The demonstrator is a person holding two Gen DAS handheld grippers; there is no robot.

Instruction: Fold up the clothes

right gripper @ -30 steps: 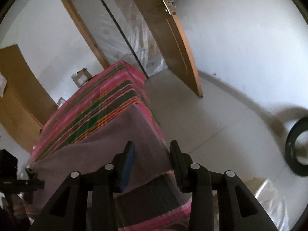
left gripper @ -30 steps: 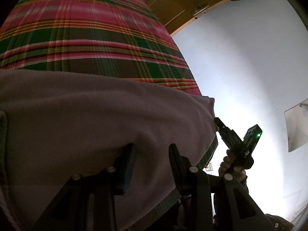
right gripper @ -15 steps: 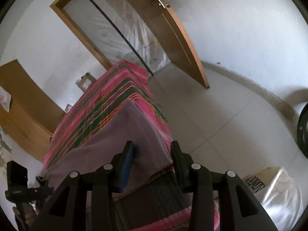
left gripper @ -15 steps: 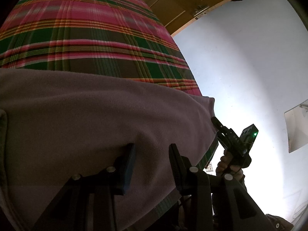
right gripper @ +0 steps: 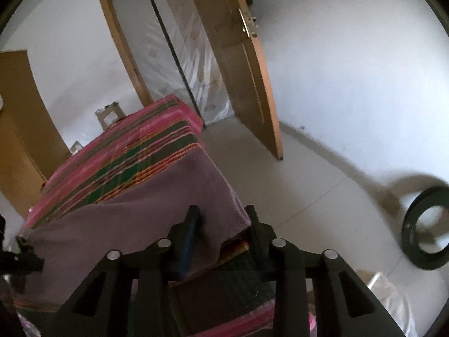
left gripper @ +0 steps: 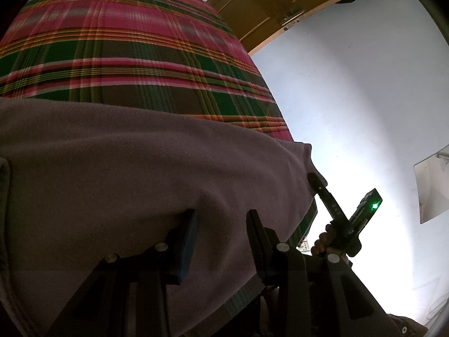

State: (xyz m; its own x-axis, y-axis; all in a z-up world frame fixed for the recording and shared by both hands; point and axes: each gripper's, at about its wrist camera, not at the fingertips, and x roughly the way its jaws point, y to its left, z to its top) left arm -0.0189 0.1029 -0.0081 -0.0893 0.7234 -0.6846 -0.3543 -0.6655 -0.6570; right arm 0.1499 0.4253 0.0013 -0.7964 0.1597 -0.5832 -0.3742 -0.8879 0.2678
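A mauve fleece garment (left gripper: 140,168) lies spread on a bed with a pink and green plaid cover (left gripper: 126,56). My left gripper (left gripper: 221,224) rests at the garment's near edge. Its jaws stand apart with fleece filling the gap, and a ridge of cloth hides the tip of one finger. My right gripper (right gripper: 221,221) straddles the garment's (right gripper: 157,196) right-hand corner, and its jaws are closing with that corner between them. In the left wrist view the right gripper (left gripper: 318,185) touches that corner, with a hand (left gripper: 322,244) below it. The left gripper (right gripper: 19,258) shows at the garment's far left end.
An open wooden door (right gripper: 241,70) and a doorway covered with plastic sheet (right gripper: 179,64) stand beyond the bed. A black ring (right gripper: 426,227) stands on the tiled floor at the right, a white bag (right gripper: 393,306) near it. A wooden cabinet (right gripper: 19,118) and a cardboard box (right gripper: 109,115) stand left.
The right gripper has shifted in to the garment's right corner, rolled a little, and its jaws have narrowed. The left gripper and the cloth under it have kept still.
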